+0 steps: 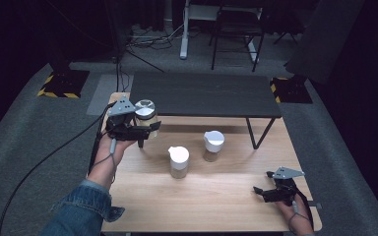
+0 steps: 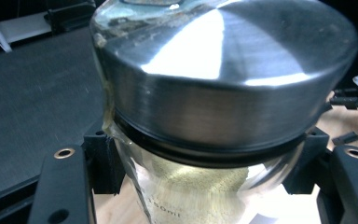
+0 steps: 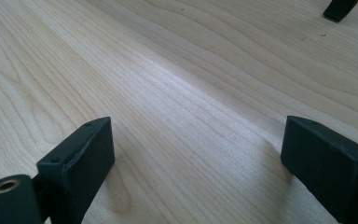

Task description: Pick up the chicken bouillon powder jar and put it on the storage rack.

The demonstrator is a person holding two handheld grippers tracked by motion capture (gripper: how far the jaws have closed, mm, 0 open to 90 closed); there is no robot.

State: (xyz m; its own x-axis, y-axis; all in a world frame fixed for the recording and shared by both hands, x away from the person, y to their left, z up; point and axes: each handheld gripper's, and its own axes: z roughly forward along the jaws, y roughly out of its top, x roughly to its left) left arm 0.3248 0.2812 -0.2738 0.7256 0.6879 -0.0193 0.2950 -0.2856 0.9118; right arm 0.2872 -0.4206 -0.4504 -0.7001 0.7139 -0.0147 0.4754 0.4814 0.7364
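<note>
Left gripper: jaws clamped on jar, steel lid, held above table's left edge; 1 of. Risk: smooth glass may slip and drop (grain inside, seemingly).
White-capped jars: 2, standing mid-table.
Right gripper: jaws apart, nothing between, resting low; 1.

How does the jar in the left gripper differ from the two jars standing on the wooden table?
The held jar has a shiny metal lid; the two standing jars have white lids. The held jar is lifted off the wooden table, clamped in the left gripper, while the other two rest upright on it, untouched. All three look like clear jars holding a pale filling.
</note>
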